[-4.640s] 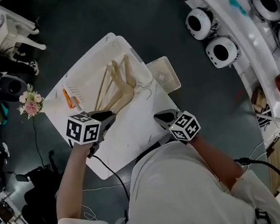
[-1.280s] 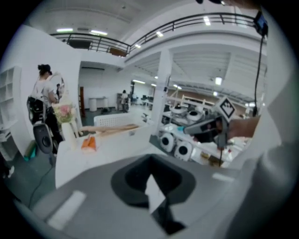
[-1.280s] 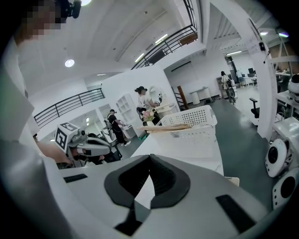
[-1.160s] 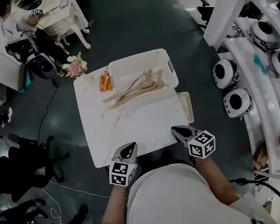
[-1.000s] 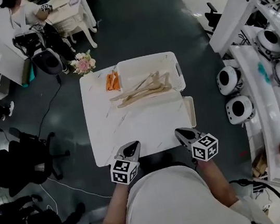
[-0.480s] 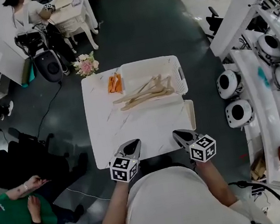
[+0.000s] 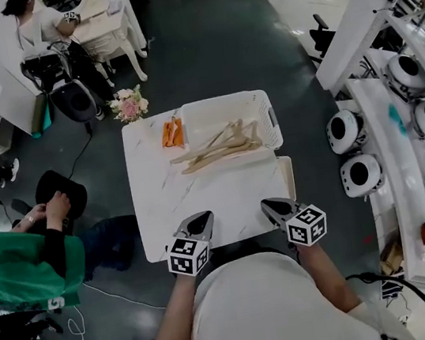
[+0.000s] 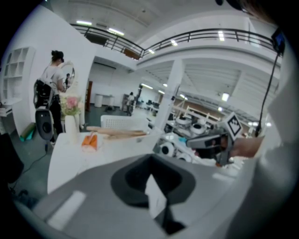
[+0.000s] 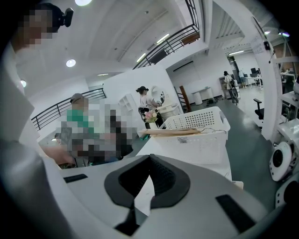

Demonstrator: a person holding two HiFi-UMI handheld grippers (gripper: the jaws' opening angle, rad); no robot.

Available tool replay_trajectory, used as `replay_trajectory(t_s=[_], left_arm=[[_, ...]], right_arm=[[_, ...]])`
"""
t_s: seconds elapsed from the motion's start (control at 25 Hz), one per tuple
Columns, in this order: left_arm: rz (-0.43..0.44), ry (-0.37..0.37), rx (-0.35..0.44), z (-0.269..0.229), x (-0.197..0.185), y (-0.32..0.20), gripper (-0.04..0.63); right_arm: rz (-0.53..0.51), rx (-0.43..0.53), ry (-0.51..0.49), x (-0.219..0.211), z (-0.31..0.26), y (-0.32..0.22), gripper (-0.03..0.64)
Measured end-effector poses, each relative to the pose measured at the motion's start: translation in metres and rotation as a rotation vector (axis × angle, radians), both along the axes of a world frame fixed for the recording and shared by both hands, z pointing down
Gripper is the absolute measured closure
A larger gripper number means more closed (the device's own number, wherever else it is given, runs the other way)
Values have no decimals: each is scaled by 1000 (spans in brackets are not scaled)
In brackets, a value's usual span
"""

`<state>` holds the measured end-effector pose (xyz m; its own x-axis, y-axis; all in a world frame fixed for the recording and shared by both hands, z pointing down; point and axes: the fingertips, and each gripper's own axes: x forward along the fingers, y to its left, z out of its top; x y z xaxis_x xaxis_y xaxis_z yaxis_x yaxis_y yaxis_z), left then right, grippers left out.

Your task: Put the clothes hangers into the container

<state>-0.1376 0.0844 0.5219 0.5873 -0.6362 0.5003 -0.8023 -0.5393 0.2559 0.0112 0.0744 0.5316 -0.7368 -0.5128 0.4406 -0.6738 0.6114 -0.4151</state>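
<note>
Pale smooth wooden hangers point(image 7: 218, 152), white perforated plastic container point(image 7: 225, 100), glossy white faintly veined table point(image 7: 194, 208), dark matt floor point(image 7: 215, 36)

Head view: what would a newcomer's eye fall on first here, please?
A bundle of wooden hangers lies across the white basket at the far end of the table, ends jutting over its left rim. The left gripper and right gripper hover shut and empty at the near edge.

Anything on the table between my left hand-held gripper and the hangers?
Nothing visible: bare table separates the left hand-held gripper from the hangers. The orange item sits left of the basket, off that line.
</note>
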Motion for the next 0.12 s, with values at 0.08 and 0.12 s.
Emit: replay_trajectory(t_s=[0.08, 0.12], left_arm=[[-1, 0, -1, 0, 0, -1, 594], [-1, 0, -2, 0, -1, -1, 594]], right_arm=[[-4, 0, 0, -1, 0, -1, 615], [-5, 0, 0, -2, 0, -1, 615]])
